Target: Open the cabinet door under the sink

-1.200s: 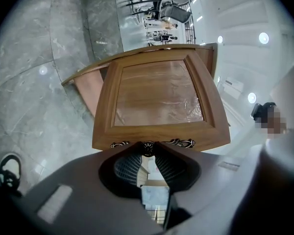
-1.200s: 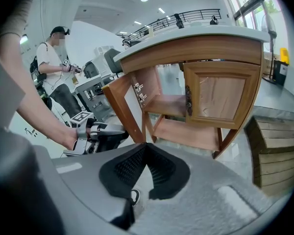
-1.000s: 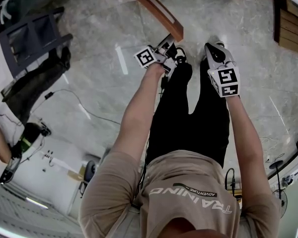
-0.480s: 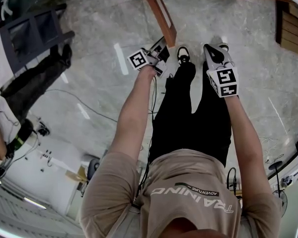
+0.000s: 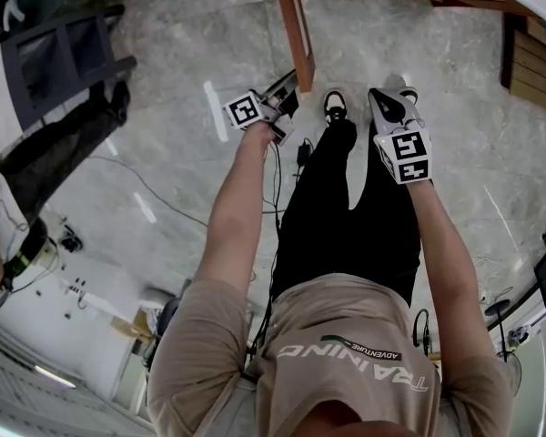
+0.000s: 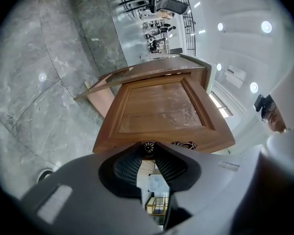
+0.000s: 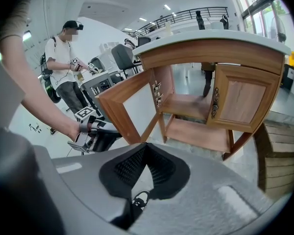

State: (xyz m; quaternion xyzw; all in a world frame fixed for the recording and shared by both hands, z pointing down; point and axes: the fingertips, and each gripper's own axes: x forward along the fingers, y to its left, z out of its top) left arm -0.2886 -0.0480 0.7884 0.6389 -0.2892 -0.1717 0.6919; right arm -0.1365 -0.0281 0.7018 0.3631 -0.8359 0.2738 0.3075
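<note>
Partly hidden | knob (image 6: 148, 147) clamped by left tool (image 6: 148, 152) | cabinet door (image 6: 159, 109) open

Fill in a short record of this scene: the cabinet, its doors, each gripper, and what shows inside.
Cabinet: brown wooden cabinet under a white top
Doors: panelled wooden left door swung open; right door closed
Left hand: left gripper closed on the open door's small round dark knob
Right hand: right gripper shut, empty, clear of the cabinet
Inside: two wooden shelves
</note>
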